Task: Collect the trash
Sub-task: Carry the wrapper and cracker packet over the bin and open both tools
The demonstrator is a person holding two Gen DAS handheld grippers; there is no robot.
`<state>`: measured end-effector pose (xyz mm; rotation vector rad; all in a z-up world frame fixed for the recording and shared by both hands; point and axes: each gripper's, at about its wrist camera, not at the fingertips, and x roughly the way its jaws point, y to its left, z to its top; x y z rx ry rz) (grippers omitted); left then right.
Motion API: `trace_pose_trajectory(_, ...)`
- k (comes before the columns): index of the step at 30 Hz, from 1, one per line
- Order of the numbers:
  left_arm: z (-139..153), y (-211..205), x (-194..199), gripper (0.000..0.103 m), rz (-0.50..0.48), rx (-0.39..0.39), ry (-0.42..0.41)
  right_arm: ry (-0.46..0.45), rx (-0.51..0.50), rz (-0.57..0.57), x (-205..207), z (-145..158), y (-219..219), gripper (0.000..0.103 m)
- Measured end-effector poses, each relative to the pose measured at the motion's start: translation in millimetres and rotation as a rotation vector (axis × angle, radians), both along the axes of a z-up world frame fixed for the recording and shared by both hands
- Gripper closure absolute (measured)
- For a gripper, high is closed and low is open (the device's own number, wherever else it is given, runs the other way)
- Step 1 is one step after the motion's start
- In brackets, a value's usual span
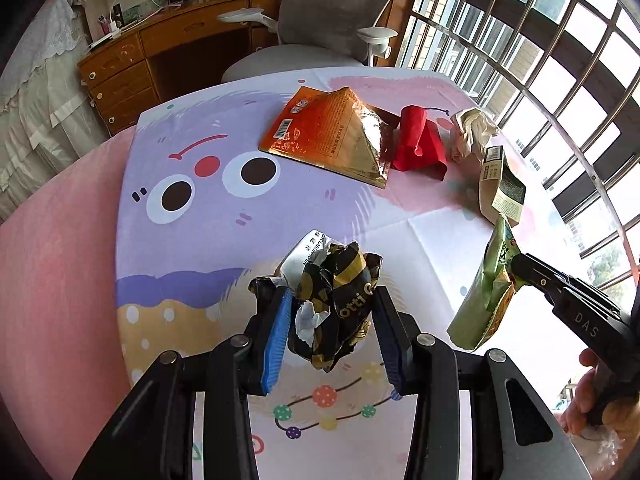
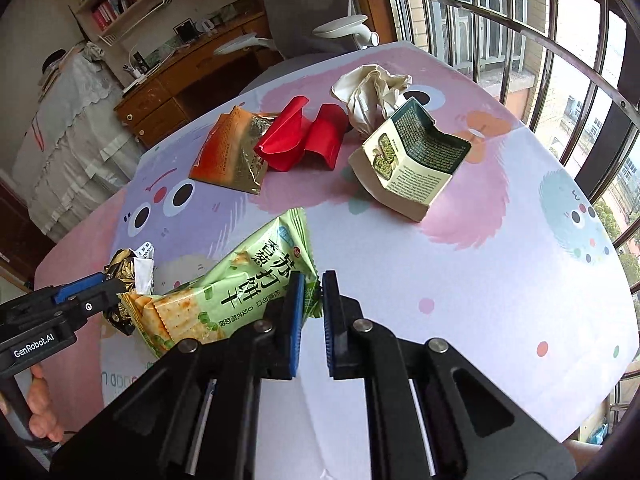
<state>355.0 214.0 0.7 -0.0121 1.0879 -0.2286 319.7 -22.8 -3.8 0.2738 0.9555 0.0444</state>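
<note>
Above the tablecloth [image 2: 460, 280], left gripper [image 1: 332, 312] clamps a crumpled wrapper [image 1: 340, 300] (black-gold), right gripper [image 2: 312, 308] pinches a green cracker bag [image 2: 224, 296].

A home bedroom or study. A wooden desk [image 1: 132, 60] with drawers stands at ten o'clock, a grey office chair [image 1: 332, 12] at twelve, bookshelves [image 2: 120, 4] on the wall above, barred windows [image 1: 540, 60] at two o'clock, and a cartoon-print tablecloth [image 1: 240, 200] covers the table.
</note>
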Motion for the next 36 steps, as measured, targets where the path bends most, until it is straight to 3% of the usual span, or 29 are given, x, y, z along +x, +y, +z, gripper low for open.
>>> trace_pose_trajectory(9,29,-60,-127,0.063,0.082,-0.040,-0.059,-0.037,-0.013,0.164,-125,31,-45,0.096)
trace_pose_trajectory(15,17,-105,-220,0.063,0.141,-0.073,-0.041,-0.036,-0.064,0.269,-208,28,-73,0.096)
trace_pose_trajectory(21,-6,-138,-297,0.063,0.139,-0.084,0.028,0.027,-0.098,0.306,-273,2,-93,0.096)
trace_pose_trajectory(26,-33,-152,-339,0.063,0.109,-0.091,0.100,0.108,-0.126,0.320,-312,-38,-97,0.096)
trace_pose_trajectory(29,-62,-161,-356,0.063,0.083,-0.095,0.153,0.159,-0.155,0.321,-326,-78,-93,0.096)
trace_pose_trajectory(36,-178,-176,-370,0.063,0.018,-0.075,0.247,0.243,-0.210,0.292,-337,-206,-86,0.096)
